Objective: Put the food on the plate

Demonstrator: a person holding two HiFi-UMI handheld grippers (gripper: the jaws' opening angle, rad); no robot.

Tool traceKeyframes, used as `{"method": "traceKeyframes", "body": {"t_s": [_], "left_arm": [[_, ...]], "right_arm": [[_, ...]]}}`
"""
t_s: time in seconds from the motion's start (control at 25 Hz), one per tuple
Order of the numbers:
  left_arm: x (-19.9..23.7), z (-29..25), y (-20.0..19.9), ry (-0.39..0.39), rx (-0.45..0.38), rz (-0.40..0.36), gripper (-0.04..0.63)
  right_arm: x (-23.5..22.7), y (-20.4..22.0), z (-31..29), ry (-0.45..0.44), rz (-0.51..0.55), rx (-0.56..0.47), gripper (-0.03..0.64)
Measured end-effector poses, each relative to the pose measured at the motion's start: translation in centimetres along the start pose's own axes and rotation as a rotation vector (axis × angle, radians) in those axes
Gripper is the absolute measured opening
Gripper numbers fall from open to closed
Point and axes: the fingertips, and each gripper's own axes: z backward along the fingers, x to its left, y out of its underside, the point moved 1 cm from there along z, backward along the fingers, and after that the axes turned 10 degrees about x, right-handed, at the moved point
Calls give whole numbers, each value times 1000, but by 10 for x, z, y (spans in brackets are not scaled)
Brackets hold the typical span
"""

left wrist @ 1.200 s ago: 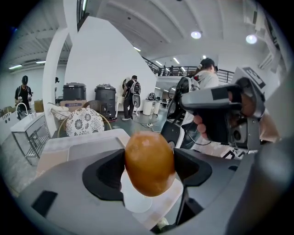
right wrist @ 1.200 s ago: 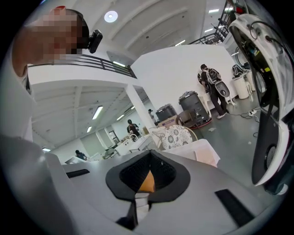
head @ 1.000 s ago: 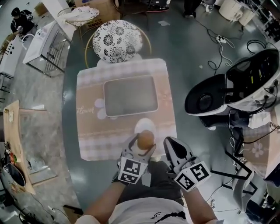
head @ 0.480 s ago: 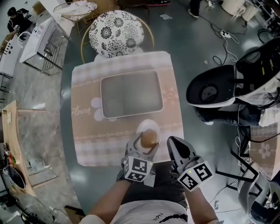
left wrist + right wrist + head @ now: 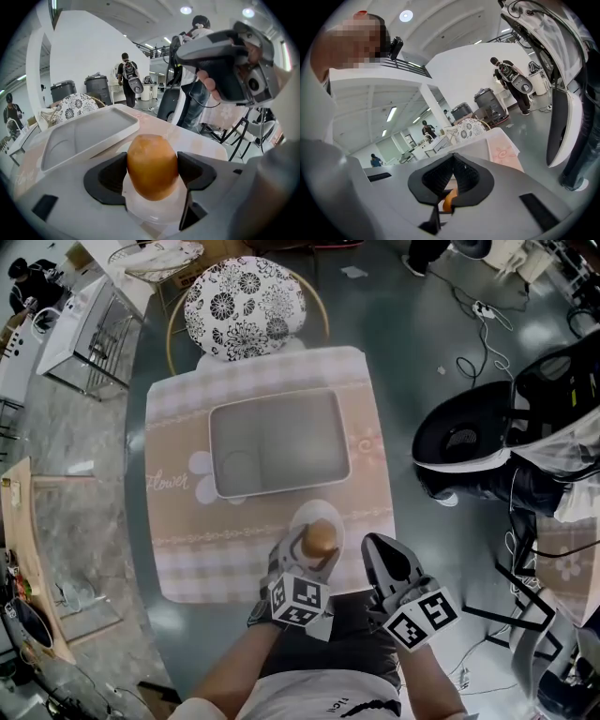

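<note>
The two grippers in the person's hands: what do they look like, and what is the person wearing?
The left gripper and right gripper have smooth, light-grey, rounded shells with black pads. Each carries a cube of black-and-white square markers. No cables show. The person wears a white top with dark print.

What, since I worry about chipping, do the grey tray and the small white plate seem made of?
The grey tray is probably moulded plastic: matte, even colour, a rounded raised rim and pressed-in compartments. The small white plate looks smooth and slightly glossy; it could be ceramic or melamine, and the look leaves that open.
</note>
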Motion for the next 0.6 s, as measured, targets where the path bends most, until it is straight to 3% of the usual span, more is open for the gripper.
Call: {"method": "traceKeyframes", "body": {"t_s": [0.24, 0.6], "left_arm": [[-3, -5, 1, 15, 15, -50, 333], [1, 19, -4, 22, 20, 3, 333]], "right_arm": [[-1, -4, 0, 4, 0, 11, 15], [15, -11, 12, -12, -8, 38, 15]]}}
